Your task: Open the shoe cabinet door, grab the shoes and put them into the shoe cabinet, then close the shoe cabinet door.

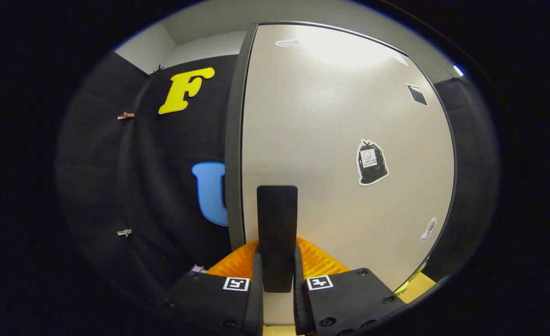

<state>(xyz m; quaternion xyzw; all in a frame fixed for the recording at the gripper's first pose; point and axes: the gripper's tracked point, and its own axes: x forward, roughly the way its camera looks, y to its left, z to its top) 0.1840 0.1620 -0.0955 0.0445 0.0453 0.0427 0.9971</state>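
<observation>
Beige door (330,140), claw (277,275) gripping handle (277,224)

Pale cabinet door (330,140) with dark upright handle (277,233)

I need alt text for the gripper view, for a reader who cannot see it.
The gripper is shut on the black handle of the pale shoe cabinet door, one finger on each side. The door carries several small stickers, among them a black bag-shaped sticker; black cloth hangs beside it.

Colours and patterns observed

Shoe cabinet door (330,140): pale beige, dark grey edging. Handle (277,219): matt black. Stickers (372,163): black and white. Ribbed part (319,261) behind the handle: orange. Wall cloth (163,186): black.
</observation>
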